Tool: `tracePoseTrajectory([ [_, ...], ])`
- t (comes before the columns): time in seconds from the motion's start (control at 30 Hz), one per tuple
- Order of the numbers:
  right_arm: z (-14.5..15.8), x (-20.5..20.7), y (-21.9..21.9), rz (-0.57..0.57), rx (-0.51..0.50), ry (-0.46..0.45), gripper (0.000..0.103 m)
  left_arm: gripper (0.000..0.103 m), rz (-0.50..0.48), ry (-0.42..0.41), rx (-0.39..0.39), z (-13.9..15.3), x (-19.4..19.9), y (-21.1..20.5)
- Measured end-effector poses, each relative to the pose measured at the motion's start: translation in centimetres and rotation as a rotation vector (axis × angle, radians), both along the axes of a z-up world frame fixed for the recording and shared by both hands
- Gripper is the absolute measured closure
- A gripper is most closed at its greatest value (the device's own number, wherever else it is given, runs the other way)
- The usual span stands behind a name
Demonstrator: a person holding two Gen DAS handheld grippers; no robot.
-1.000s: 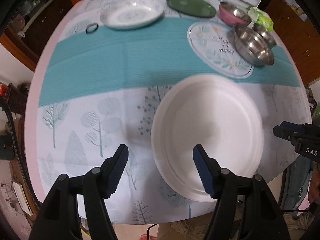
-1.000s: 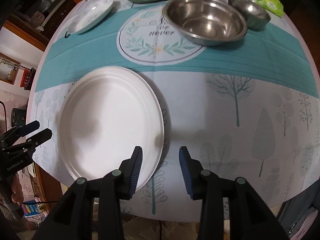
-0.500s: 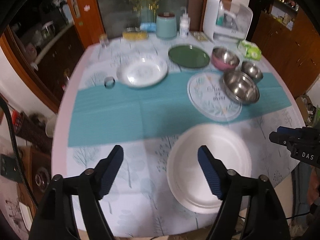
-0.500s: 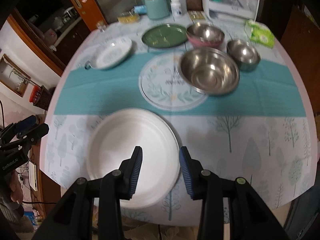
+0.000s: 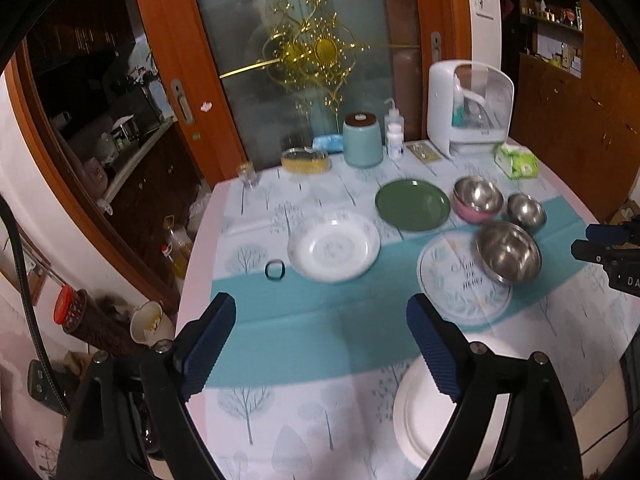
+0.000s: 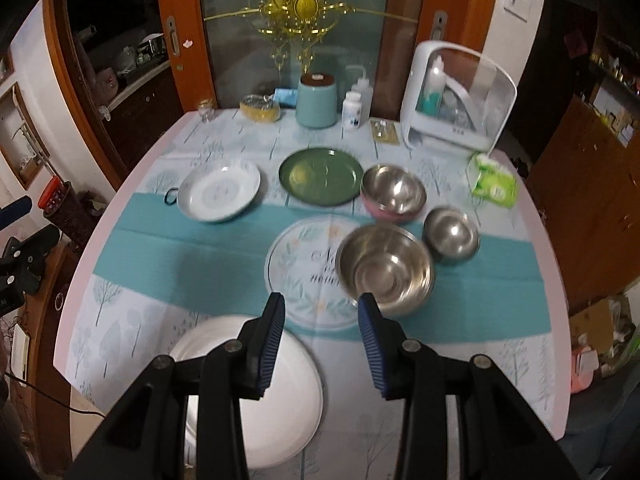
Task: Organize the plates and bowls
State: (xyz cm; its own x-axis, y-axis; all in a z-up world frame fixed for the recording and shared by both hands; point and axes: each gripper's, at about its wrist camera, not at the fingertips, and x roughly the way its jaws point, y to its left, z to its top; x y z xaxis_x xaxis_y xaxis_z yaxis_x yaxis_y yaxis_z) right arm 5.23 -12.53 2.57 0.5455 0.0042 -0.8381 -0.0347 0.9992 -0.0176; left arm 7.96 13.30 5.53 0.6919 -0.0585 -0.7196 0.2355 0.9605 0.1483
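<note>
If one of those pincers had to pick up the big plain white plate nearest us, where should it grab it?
Probably the near rim of the white plate. It lies flat at the table's edge, so only its thin raised rim fits between two fingers, with the open right gripper sliding in low from the person's side.

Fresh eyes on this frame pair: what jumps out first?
The cluster of three steel bowls on the table's right side, with the largest steel bowl sitting on the round printed mat. Next, the plain white plate at the near edge, just under the open right gripper. Behind them, the green plate and patterned white dish lie side by side.
</note>
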Motion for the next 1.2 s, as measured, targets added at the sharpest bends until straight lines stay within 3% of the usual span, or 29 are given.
tracePoseTrajectory([
  [0.27,0.9,5.0,-1.4,0.013,0.038,0.015,0.065,0.016,-0.028,0.027,-0.013,0.3,6.2,-3.4],
  [0.43,-0.6,9.5,-2.8,0.001,0.153,0.072,0.065,0.016,-0.082,0.075,0.002,-1.6,11.2,-6.6],
  [0.63,-4.1,15.3,-4.4,-0.038,0.274,0.159,0.065,0.016,-0.145,0.165,0.044,-5.4,19.9,-10.7],
  [0.8,-8.0,19.9,-5.8,-0.074,0.32,0.229,0.065,0.016,-0.108,0.263,0.027,-9.9,27.1,-12.9],
  [1.03,-14.7,25.0,-8.8,-0.193,0.466,0.343,0.065,0.016,-0.063,0.367,0.044,-16.7,34.1,-15.0],
  [1.2,-18.3,27.0,-9.5,-0.272,0.522,0.378,0.065,0.016,-0.053,0.395,0.044,-19.9,37.3,-15.9],
])
